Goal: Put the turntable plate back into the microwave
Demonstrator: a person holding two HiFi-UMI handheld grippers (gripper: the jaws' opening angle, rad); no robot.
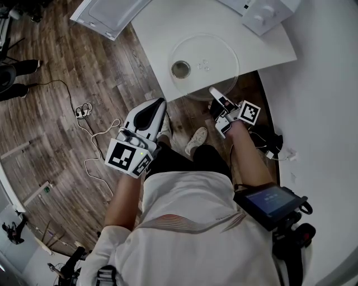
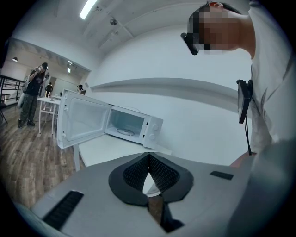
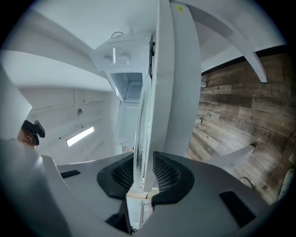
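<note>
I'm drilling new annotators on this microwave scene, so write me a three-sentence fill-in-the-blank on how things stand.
1. The door of the microwave stands ____.
2. The turntable plate lies on the white ____, overhanging its near edge.
3. The plate's rim sits between the jaws of the ____.

Missing words: open; table; right gripper.

White table (image 1: 156, 39) bearing open microwave (image 1: 267, 12), glass turntable plate (image 1: 219, 53) overhanging its edge, perhaps a small cup (image 1: 180, 68)
</note>
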